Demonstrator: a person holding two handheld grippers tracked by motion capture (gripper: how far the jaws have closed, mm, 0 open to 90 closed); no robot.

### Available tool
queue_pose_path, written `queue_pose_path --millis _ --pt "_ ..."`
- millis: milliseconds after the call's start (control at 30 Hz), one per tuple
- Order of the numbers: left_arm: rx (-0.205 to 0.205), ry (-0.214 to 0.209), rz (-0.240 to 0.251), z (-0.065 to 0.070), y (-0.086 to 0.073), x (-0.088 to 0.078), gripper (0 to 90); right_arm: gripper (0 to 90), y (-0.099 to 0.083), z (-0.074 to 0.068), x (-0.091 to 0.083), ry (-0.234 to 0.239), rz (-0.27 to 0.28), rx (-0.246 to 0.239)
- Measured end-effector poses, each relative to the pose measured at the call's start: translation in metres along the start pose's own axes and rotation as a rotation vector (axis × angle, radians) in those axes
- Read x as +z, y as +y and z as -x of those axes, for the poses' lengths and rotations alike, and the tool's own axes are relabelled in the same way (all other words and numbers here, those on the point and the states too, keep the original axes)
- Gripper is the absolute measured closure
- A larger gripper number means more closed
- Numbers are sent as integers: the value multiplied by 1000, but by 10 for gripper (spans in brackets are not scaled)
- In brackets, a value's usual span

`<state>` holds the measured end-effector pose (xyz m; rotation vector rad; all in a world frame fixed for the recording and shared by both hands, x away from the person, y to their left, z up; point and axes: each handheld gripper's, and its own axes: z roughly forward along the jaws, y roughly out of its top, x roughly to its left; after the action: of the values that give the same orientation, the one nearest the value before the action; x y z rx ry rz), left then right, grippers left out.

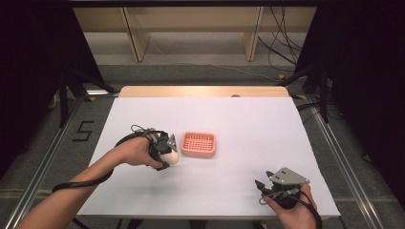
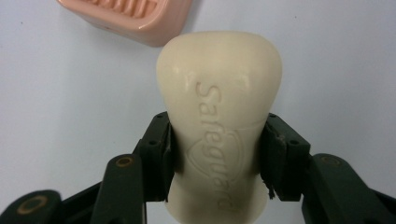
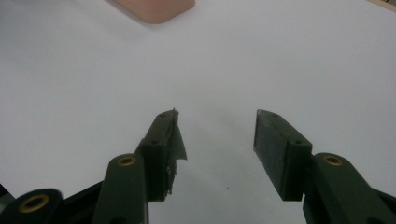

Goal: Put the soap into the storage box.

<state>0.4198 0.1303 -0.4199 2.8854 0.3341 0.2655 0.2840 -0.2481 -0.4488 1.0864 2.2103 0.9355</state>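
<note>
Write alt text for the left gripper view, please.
A cream Safeguard soap bar is clamped between the left gripper's two black jaws, above a white table. A corner of a pink slotted soap dish lies just beyond it.

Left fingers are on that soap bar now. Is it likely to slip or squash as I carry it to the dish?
The soap bar looks rigid: the embossed lettering is crisp and the fingers leave no visible dent. Its smooth, rounded sides may be slippery, though the pads sit at its narrowed waist, which probably helps. Probably dense for its size, so move gently toward the pink soap dish.
</note>
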Motion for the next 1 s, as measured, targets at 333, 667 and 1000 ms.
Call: queue_pose_path --millis 333,667,1000 --pt "11 4 15 -4 8 -1 497 501 -2 1 0 15 -12 11" --pt "27 13 21 -6 15 -4 497 498 -3 1 -2 3 -9 15" --pt "28 20 35 -9 18 -5 497 495 -4 2 -2 10 8 11"
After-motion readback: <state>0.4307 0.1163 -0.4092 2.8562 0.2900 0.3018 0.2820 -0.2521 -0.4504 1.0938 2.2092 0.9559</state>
